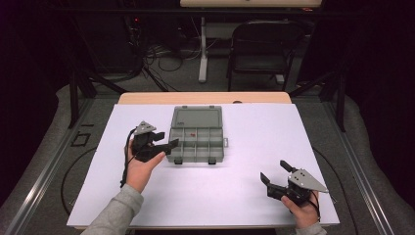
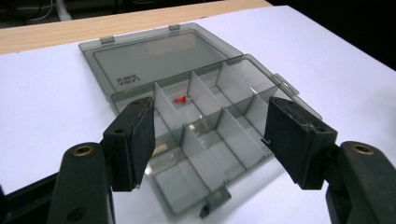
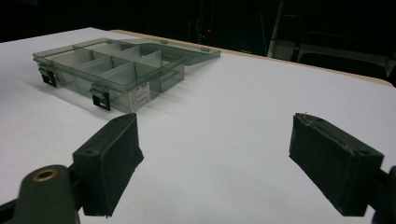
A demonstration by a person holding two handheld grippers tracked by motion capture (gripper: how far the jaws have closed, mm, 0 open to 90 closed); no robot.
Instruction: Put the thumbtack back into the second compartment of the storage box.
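Lying open: organizer box (image 1: 196, 140), smoky translucent grey plastic, lid (image 1: 195, 117) folded flat toward the far edge of the table.
Location: on the white table cover (image 1: 244, 186), left of centre.
Compartments: tray split by upright dividers into two rows of cells.
Contents: one red pushpin (image 2: 180, 99) in a far-row cell.
Latches: two dark clasps (image 3: 101, 99) on the near wall.
Label: small white sticker on a side wall.
Left gripper (image 1: 164, 143): jaws apart, empty, just beside the box's left edge.
Right gripper (image 1: 275, 172): jaws apart, empty, well apart from the box, near the table's right front corner.

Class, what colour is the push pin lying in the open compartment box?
Red; the push pin shows best in the left gripper view.
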